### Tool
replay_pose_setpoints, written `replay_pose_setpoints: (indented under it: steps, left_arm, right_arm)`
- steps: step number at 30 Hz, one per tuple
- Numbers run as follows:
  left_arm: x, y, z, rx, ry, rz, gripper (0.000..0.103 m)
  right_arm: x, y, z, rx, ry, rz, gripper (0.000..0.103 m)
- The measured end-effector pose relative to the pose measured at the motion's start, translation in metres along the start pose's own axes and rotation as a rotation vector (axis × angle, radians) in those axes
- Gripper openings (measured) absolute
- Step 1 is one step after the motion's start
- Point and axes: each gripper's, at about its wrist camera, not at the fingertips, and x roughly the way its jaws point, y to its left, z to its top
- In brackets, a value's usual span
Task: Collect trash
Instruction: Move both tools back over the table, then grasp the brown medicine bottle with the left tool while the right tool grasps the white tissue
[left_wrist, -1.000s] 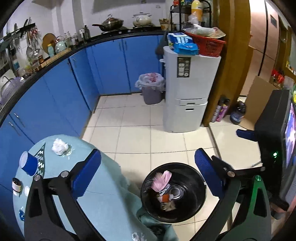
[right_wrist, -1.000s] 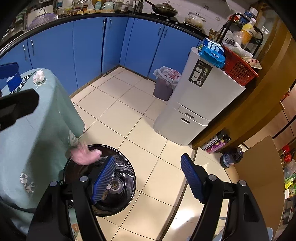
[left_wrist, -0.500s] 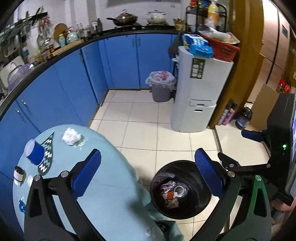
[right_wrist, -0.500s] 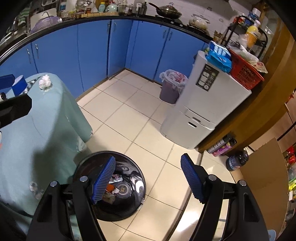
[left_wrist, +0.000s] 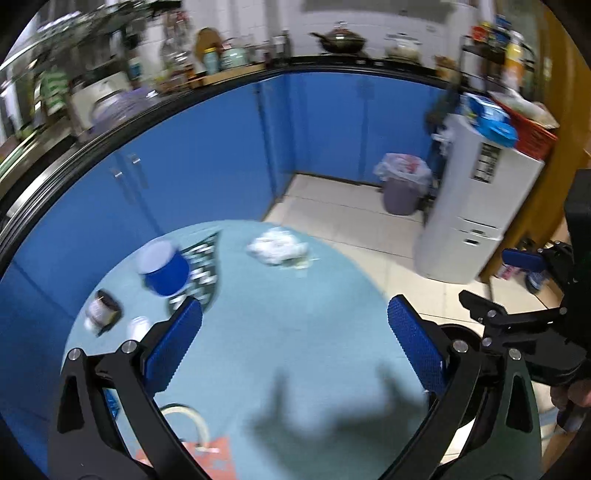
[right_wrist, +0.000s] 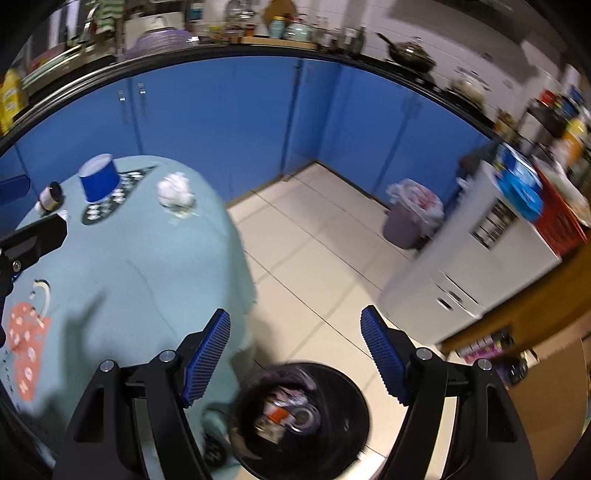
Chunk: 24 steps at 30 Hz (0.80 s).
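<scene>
A crumpled white tissue (left_wrist: 277, 246) (right_wrist: 176, 191) lies near the far edge of the round table with the light blue cloth (left_wrist: 280, 354) (right_wrist: 122, 273). A blue paper cup (left_wrist: 165, 268) (right_wrist: 99, 182) stands upside down to its left, beside a small jar (left_wrist: 100, 307) (right_wrist: 50, 196). The black trash bin (right_wrist: 332, 417) on the floor holds wrappers and a can. My left gripper (left_wrist: 293, 349) hangs open and empty over the table. My right gripper (right_wrist: 295, 356) is open and empty above the bin's far rim.
An orange patterned bag with a white handle (left_wrist: 207, 448) (right_wrist: 27, 339) lies at the table's near side. Blue cabinets (right_wrist: 258, 122) curve around the back. A lined grey bin (right_wrist: 410, 216) and a white appliance (left_wrist: 476, 214) stand on the tiled floor (right_wrist: 314, 258).
Both views have swung left, away from the bin toward the table. The tissue, cup and jar now sit larger and nearer the centre. Both grippers stayed open and empty.
</scene>
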Motion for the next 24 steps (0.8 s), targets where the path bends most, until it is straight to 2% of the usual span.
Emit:
replay_pose_setpoints:
  steps: [11,20,24]
  left_arm:
    - [0.023,0.113,-0.019,-0.130,0.052,0.128,0.091]
    - [0.058,0.199,-0.020,-0.185,0.073,0.199,0.090]
    - [0.079,0.225,-0.022,-0.192,0.099,0.198,0.090]
  right_arm:
    - [0.045,0.092,0.062,-0.093,-0.004,0.116,0.071]
    - [0.087,0.137,0.103,-0.122,0.014,0.118,0.071]
    - [0.107,0.150,0.117,-0.122,0.029,0.109,0.071]
